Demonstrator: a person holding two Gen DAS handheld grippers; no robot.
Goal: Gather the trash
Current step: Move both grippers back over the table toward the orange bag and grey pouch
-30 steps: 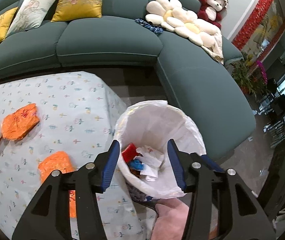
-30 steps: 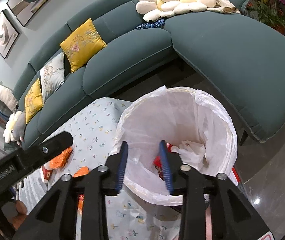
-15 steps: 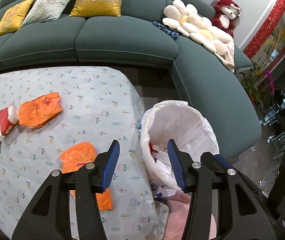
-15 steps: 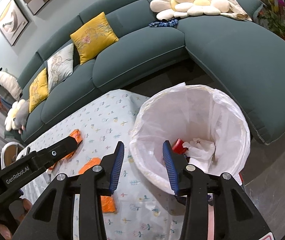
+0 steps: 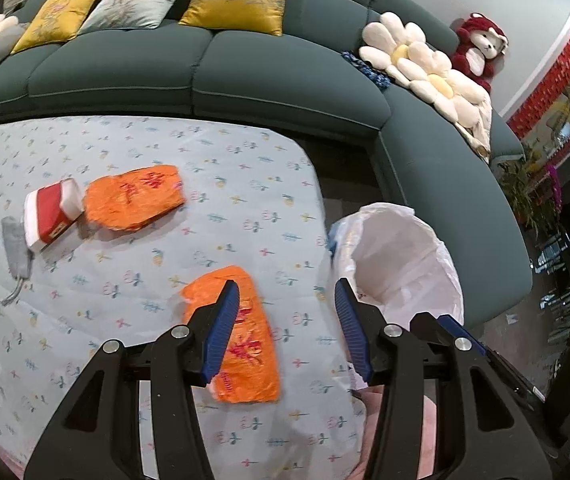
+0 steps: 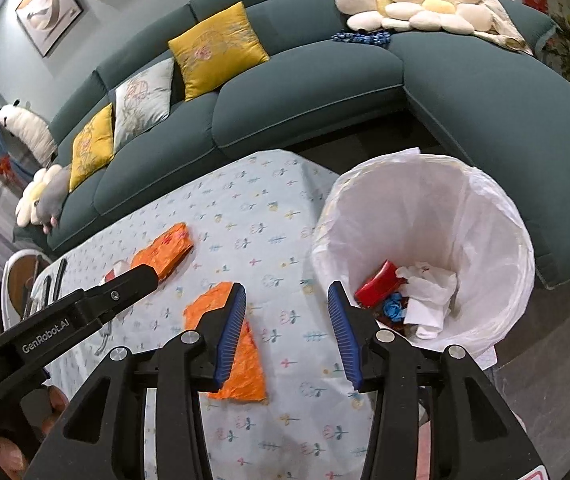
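Both grippers are standing released, gripping nothing: left gripper point(image 5: 287, 320); right gripper point(image 6: 285, 320). Two orange wrappers are lying on the table point(image 5: 245, 168) left of the lined trash bin point(image 6: 497, 216): near wrapper point(image 5: 241, 336); far wrapper point(image 5: 135, 196); one red-white carton point(image 5: 51, 216) is touching the latter.

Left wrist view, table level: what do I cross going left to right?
Grey pouch → red-and-white carton → far orange wrapper → near orange wrapper → white-lined trash bin.
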